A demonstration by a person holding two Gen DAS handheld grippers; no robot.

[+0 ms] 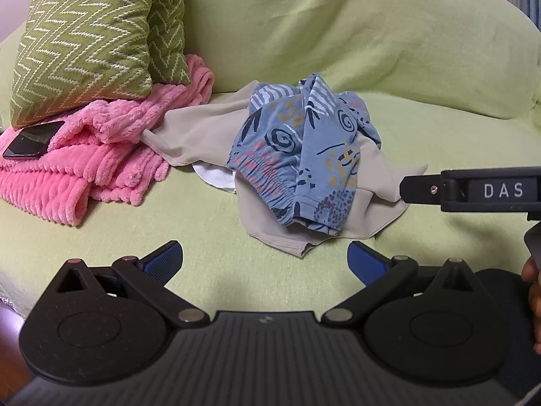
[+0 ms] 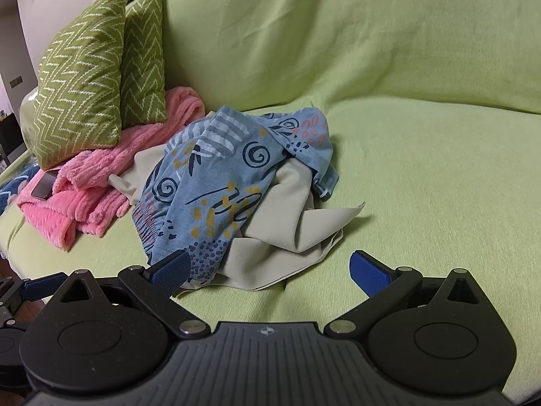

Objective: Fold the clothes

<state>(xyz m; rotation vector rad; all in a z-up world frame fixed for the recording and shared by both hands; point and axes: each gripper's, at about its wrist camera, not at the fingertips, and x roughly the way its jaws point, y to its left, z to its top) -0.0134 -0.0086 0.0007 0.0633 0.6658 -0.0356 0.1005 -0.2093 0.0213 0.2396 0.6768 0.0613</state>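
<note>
1. Left wrist view, bottom of the frame: the left claw (image 1: 265,258) is spread wide and holds nothing. It hovers over bare sofa cover (image 1: 203,223), just short of the clothes pile.
2. Right wrist view, bottom of the frame: the right claw (image 2: 268,270) is also spread wide and empty. Its left finger pad (image 2: 170,270) overlaps the near hem of the pile in the picture; whether it touches the cloth cannot be told.
3. Centre of both frames: the blue patterned garment (image 1: 297,155) lies crumpled on top of the beige garment (image 1: 199,135). A white cloth (image 1: 213,174) shows under the pile's left edge. No fold is yet made.
4. Centre left: the pink blanket (image 1: 84,169) lies just beside the pile, with the beige garment touching it. A phone (image 1: 32,142) rests on the blanket.
5. Upper left: two zigzag cushions (image 1: 88,40) lean on the blanket.
6. Risks, as judged:
   - A deep pinch may take both layers, lifting the beige garment with the blue one.
   - Dragging the beige garment may pull the blanket and tip the phone off.
   - A bunched garment offers no clear corner; a mid-cloth grip would twist it further.
</note>
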